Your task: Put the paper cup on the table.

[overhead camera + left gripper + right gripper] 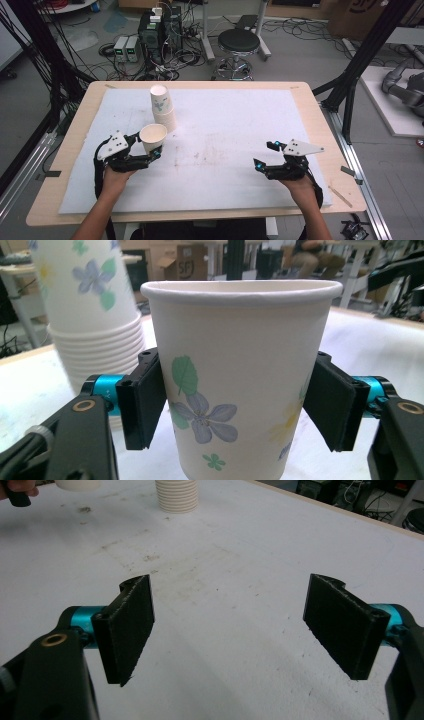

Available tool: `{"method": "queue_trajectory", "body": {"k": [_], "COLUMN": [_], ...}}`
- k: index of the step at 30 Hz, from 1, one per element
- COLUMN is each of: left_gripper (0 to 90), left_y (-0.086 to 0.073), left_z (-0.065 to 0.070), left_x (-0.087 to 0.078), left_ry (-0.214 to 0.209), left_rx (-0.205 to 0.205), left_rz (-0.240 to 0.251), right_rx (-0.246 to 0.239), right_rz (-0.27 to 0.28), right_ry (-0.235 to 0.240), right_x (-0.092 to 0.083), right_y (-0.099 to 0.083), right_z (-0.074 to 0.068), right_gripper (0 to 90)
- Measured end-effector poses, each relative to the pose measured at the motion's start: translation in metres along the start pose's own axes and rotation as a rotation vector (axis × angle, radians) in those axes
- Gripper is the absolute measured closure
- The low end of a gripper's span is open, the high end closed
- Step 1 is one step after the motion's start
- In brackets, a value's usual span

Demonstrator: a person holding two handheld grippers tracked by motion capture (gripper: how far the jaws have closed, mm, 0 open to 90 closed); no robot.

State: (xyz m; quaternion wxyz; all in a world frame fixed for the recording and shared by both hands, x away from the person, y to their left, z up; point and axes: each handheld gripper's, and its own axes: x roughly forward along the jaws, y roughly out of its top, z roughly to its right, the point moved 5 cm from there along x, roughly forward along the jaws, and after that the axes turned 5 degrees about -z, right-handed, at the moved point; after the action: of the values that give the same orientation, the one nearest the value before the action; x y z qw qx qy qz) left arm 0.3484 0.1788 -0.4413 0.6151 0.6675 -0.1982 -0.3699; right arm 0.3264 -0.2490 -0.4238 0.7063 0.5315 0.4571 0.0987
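Observation:
A single white paper cup [153,136] printed with flowers stands upright between the jaws of my left gripper [148,145]. In the left gripper view both black pads [142,400] press the sides of the cup [240,365], so my left gripper [240,407] is shut on it. Just behind it is a stack of the same cups [163,107], also at the left of the left gripper view [92,315]. My right gripper [265,155] rests open over the right part of the mat, jaws wide apart with nothing between them [227,630].
A white mat [225,125] covers most of the wooden table [320,130]. In the right gripper view the stack [176,495] and the held cup [77,484] stand far across the mat. A stool [239,42], cables and equipment sit on the floor beyond the table.

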Motion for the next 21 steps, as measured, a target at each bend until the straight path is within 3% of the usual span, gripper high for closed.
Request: {"method": "queue_trajectory", "body": {"k": [4,11,18,21], "left_gripper": [30.8,30.8,31.0,30.9], "left_y": [-0.003,-0.015,-0.026,-0.028], "left_z": [-0.002,-0.004,-0.004,-0.004], "left_x": [0.007,0.024,0.032,0.032], "left_ry": [0.009,0.009,0.037,0.039], "left_rx": [-0.01,-0.022,-0.022,-0.025], "left_rz": [-0.013,-0.116,-0.225,-0.25], "right_rx": [-0.01,-0.008,-0.01,-0.011], "right_rz": [0.0,-0.003,-0.01,-0.01], "right_ry": [-0.002,0.001,0.003,0.003], "right_x": [-0.001,-0.001,0.0,-0.001], "right_y": [-0.001,-0.001,-0.002,-0.002], "right_z": [-0.001,-0.002,-0.003,-0.003], "right_gripper": [20.8,20.7,20.8,20.8]}}
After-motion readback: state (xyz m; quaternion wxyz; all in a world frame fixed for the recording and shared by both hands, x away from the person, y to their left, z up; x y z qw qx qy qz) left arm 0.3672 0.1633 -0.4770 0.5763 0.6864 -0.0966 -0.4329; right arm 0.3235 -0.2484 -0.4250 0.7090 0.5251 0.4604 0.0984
